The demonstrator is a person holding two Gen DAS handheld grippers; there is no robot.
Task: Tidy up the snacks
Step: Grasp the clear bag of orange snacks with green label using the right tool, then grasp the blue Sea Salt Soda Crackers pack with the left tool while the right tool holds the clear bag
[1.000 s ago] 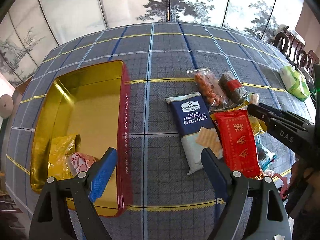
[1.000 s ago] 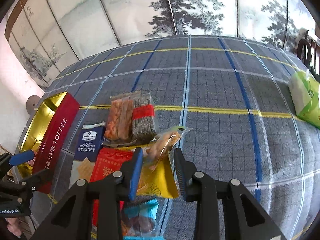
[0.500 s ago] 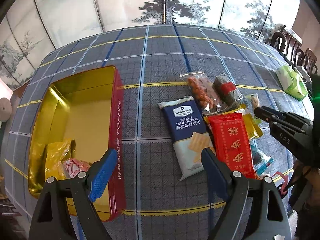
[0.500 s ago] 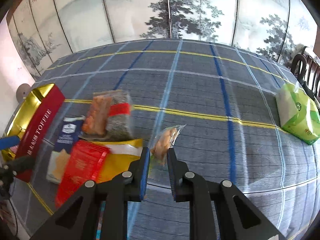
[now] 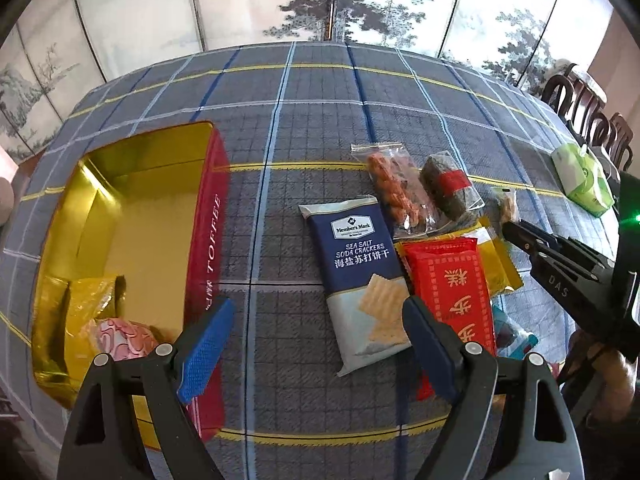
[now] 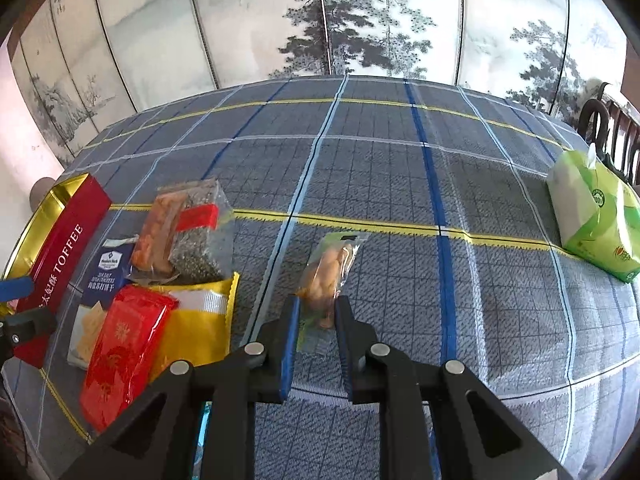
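A red toffee tin (image 5: 208,240) with a gold inside lies open at the left of the plaid table; a yellow packet (image 5: 86,304) and a pink sweet (image 5: 124,336) lie in its near end. My left gripper (image 5: 316,340) hangs open above the cloth between the tin and a blue soda cracker pack (image 5: 360,276). Right of that pack lie a red packet (image 5: 456,292) on a yellow one (image 6: 200,320), and two clear bags (image 6: 180,236). My right gripper (image 6: 318,316) is shut on a small clear bag of orange-brown snacks (image 6: 328,272), held at its near end.
A green tissue pack (image 6: 592,220) sits at the table's right edge, with dark wooden chairs (image 5: 592,120) behind it. A painted folding screen stands beyond the table. A small blue-wrapped item (image 5: 516,336) lies near the front edge, behind the red packet.
The right gripper's jaws closed on the small snack bag and carried it to the right, away from the pile. The left gripper stayed open and nearly still.
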